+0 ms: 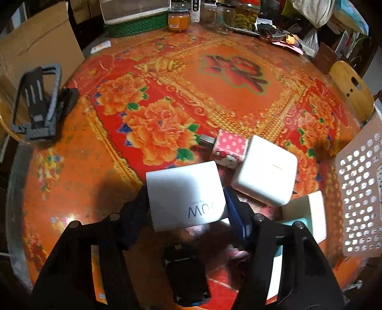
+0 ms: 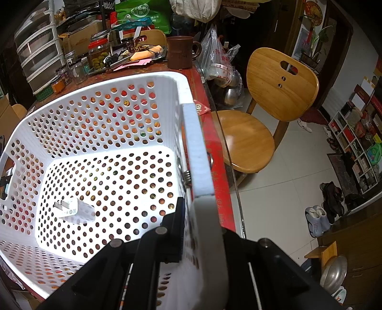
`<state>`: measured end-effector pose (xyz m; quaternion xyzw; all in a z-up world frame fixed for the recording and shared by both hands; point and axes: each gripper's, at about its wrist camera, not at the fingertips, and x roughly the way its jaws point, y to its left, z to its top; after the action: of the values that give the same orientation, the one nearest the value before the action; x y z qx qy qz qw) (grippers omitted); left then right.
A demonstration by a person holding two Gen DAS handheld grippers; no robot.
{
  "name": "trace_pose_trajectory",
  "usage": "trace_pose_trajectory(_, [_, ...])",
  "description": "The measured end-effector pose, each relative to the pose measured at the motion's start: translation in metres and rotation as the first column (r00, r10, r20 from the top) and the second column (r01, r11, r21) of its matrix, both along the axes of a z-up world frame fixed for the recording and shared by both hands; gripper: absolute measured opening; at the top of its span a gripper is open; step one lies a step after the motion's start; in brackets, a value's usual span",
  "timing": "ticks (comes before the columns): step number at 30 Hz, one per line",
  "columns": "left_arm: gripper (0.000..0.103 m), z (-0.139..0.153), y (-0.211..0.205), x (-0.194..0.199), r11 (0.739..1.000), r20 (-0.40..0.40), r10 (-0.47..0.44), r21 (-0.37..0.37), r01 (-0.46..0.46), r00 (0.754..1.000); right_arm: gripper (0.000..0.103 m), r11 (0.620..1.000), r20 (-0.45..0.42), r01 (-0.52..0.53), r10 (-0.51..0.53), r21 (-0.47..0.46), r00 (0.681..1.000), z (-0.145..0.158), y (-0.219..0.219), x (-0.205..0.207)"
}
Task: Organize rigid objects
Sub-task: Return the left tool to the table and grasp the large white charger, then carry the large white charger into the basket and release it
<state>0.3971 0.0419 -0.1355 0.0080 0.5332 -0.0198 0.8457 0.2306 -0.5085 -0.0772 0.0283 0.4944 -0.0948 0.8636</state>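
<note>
While the left gripper [image 1: 187,212] hung over the round table [image 1: 78,181], its two dark fingers pressed against opposite sides of a white box [image 1: 185,194] printed with grey lettering, so the box was clamped between them and appeared raised a little off the red-and-orange floral cloth. Just past it lay a pink box with white hearts [image 1: 230,147], and touching that on the right, a white cube [image 1: 265,170] sat tilted. A pale box with a teal edge [image 1: 308,214] lay nearer the white perforated basket [image 1: 358,190] at the table's right side. Far off to the left stood a grey phone stand [image 1: 35,102], and glass jars [image 1: 224,18] lined the far rim.

The right gripper [image 2: 199,229] was closed over the basket's right wall [image 2: 193,143], one finger inside and one outside, the rim pinched between them. Down on the basket floor lay a single white charger plug [image 2: 74,211], prongs pointing left. Beyond the table edge stood a wooden chair [image 2: 262,114] on pale tiles.
</note>
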Motion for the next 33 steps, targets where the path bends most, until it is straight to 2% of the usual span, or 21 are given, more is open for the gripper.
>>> trace_pose_trajectory(10, [0.058, 0.039, 0.011, -0.004, 0.998, 0.069, 0.026, 0.050, -0.030, 0.997, 0.007, 1.000, -0.003, 0.000, 0.000, -0.003, 1.000, 0.001, 0.000, 0.001])
trace_pose_trajectory(16, [0.058, 0.079, -0.011, -0.011, 0.997, 0.120, 0.002, 0.073, -0.010, 0.993, 0.008, 1.000, -0.005, -0.003, 0.003, -0.005, 1.000, 0.002, -0.001, 0.002])
trace_pose_trajectory(24, [0.058, 0.142, -0.088, -0.026, 0.988, 0.204, -0.117, 0.126, 0.092, 0.972, 0.008, 1.000, -0.005, -0.003, 0.003, -0.004, 1.000, 0.002, 0.000, 0.002])
trace_pose_trajectory(29, [0.058, 0.167, -0.146, -0.038, 0.974, 0.231, -0.214, 0.128, 0.188, 0.949, 0.008, 1.000, -0.005, -0.004, 0.004, -0.005, 1.000, 0.002, 0.000, 0.002])
trace_pose_trajectory(33, [0.058, 0.175, -0.193, -0.048, 0.953, 0.223, -0.299, 0.116, 0.280, 0.928, 0.008, 1.000, -0.006, -0.005, 0.005, -0.004, 1.000, 0.002, 0.000, 0.002])
